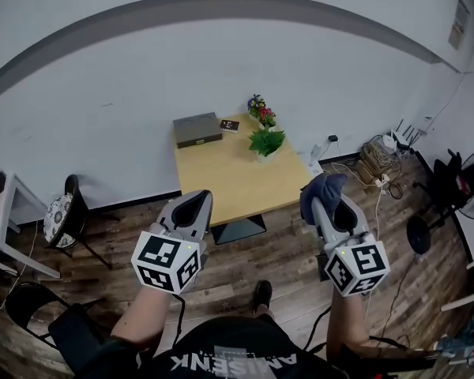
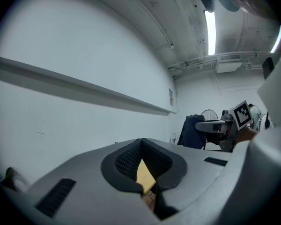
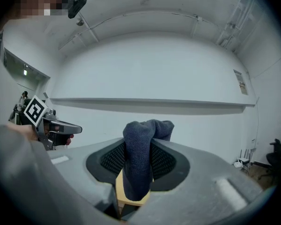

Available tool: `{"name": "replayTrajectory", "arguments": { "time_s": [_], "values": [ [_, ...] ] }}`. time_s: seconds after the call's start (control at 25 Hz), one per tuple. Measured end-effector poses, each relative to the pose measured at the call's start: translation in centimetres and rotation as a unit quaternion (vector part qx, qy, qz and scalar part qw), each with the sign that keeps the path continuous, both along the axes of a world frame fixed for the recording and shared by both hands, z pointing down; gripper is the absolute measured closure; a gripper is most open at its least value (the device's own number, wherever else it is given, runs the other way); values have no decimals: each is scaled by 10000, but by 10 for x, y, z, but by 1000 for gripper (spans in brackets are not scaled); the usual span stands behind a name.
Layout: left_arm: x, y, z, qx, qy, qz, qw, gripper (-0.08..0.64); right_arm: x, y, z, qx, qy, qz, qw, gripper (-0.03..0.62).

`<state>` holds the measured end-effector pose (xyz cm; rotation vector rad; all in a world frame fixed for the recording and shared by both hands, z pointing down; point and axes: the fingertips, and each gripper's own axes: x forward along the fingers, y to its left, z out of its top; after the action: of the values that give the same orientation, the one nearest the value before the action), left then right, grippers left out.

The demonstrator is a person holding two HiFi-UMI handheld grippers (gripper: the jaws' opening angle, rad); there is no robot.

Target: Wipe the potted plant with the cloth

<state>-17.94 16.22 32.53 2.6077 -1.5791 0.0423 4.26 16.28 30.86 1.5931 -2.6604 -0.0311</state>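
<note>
The right gripper (image 3: 138,165) is clamping a dark blue cloth (image 3: 140,153) between its jaws. The cloth is standing up out of the jaws as a thick bunched fold, its top bulging above the tips and its lower end hanging down in front of them. In the head view the cloth is capping the front of that gripper, at the near right edge of the tabletop (image 1: 233,176).

The left gripper (image 1: 196,202) is holding nothing. Its jaws are pressing together, with only a sliver of the wooden tabletop showing through the gap below the pads. Both grippers are pointing level toward the white wall, side by side and well apart from each other.

The potted plant (image 1: 266,141), green and leafy, is sitting on the far right part of the tabletop, well beyond both pairs of jaws and touching neither. A smaller pot of coloured flowers (image 1: 261,111) is standing just behind it at the far edge, and a grey box (image 1: 197,129) is lying at the far left corner.
</note>
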Motion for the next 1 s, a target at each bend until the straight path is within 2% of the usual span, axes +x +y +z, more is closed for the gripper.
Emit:
{"name": "replayTrajectory", "arguments": {
  "time_s": [0.2,0.48,0.64,0.8,1.0],
  "values": [
    [19,-60,-5,-31,-6,-231,9997,558,18,-67,-11,89,-85,-312,9994,460],
    [52,-138,-8,-110,-23,-508,9986,558,58,-155,-18,98,-11,-522,9986,460],
    [75,-175,-9,-142,-6,-570,9983,558,80,-190,-17,76,-7,-613,9981,460],
    [99,-204,-9,-160,-240,-470,9985,558,98,-213,-13,30,-67,-740,9972,460],
    [111,-224,-10,-231,-181,-503,9983,558,114,-231,-3,-109,-112,-709,9974,460]
  ]
}}
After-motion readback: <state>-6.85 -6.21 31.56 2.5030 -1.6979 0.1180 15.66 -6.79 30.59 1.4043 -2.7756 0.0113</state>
